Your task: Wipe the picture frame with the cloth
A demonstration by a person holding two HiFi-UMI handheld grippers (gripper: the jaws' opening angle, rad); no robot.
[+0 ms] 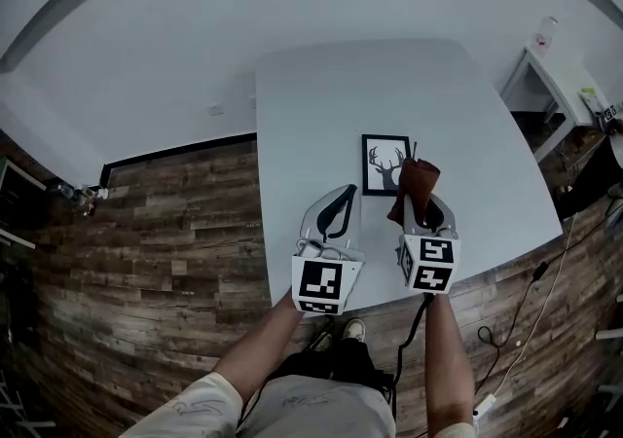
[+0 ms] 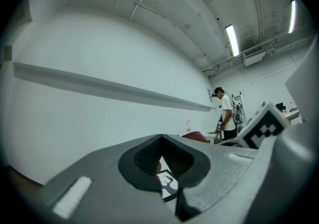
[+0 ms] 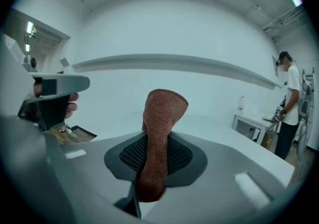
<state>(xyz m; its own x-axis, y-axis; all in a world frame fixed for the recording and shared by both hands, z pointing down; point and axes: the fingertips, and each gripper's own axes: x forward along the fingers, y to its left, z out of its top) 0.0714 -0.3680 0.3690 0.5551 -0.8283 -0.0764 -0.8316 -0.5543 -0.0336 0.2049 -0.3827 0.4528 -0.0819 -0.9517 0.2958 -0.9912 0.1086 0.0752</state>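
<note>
White bench (image 1: 321, 105) is seen standing against a pale wall, with dark wood-plank floor (image 1: 165, 222) to its left and along its near edge. The left tongs (image 1: 347, 190) are held over the near part of the bench with their tips pressed together and nothing caught between them; only the open hollow between the ribbed pads is left, and through it a corner of the picture frame (image 2: 167, 184) is glimpsed in the left gripper view. The right tongs (image 1: 419, 200) are pinched on a reddish-brown cloth (image 1: 415, 183), which is gripped at its lower part between the pads, while its rounded upper end is seen rising above the tips in the right gripper view. The black-edged picture frame, showing a deer's head on white, lies flat on the bench just beyond both tongs, and its right edge is overlapped by the cloth in the head view. Further out, a small white side table (image 1: 545, 76) is seen to the right, and a person (image 3: 291, 99) in a white shirt is seen standing beside it.
</note>
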